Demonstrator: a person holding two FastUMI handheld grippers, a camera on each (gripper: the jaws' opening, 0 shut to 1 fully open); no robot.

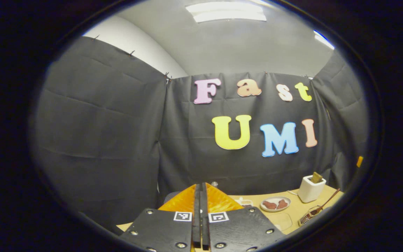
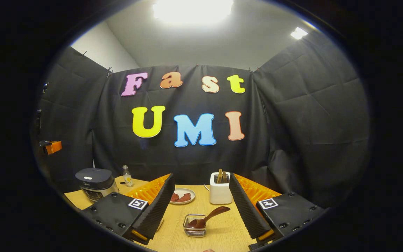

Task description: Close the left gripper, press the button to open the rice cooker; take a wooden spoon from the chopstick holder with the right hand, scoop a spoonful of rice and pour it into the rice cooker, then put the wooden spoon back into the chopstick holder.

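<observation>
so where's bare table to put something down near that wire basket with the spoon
Bare wooden table lies right of the small wire basket holding the brown wooden spoon, in front of the white toaster-like holder. Behind the basket it is tighter, between the holder and the white plate of reddish pieces. The far left is crowded by the dark rice cooker and the small clear bottle.

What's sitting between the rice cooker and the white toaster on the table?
In the right gripper view, a small bottle beside the rice cooker, then a plate of reddish pieces before the toaster.
</observation>
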